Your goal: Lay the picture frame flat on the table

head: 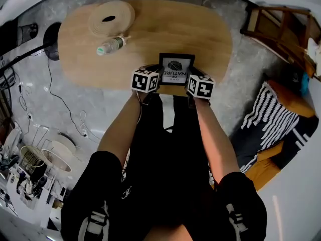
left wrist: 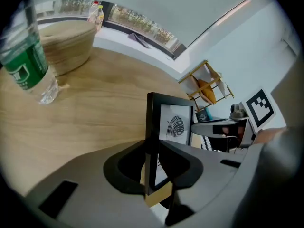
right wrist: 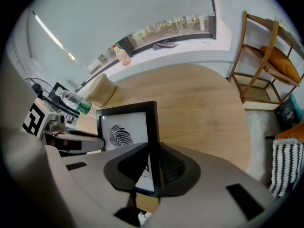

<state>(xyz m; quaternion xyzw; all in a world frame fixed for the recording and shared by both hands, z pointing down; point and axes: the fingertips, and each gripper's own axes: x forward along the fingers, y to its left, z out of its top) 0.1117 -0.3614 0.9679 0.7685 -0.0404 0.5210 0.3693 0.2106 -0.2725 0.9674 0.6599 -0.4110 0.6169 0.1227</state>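
Note:
A black picture frame point(head: 176, 68) with a leaf print sits at the near edge of the oval wooden table point(head: 200, 34), its face showing from above. My left gripper point(head: 158, 77) is shut on the frame's left edge, and my right gripper point(head: 192, 80) is shut on its right edge. In the left gripper view the frame point(left wrist: 173, 122) rises between the jaws of the left gripper point(left wrist: 152, 167). The right gripper view shows the frame point(right wrist: 126, 129) clamped the same way in the right gripper point(right wrist: 153, 167). Whether its lower edge touches the table is hidden.
A clear water bottle point(head: 113, 44) with a green label lies behind the frame to the left, beside a round woven mat point(head: 111, 18). A wooden shelf rack point(head: 281, 29) and a striped cushion point(head: 271, 119) are on the floor to the right. Cables point(head: 65, 104) trail at left.

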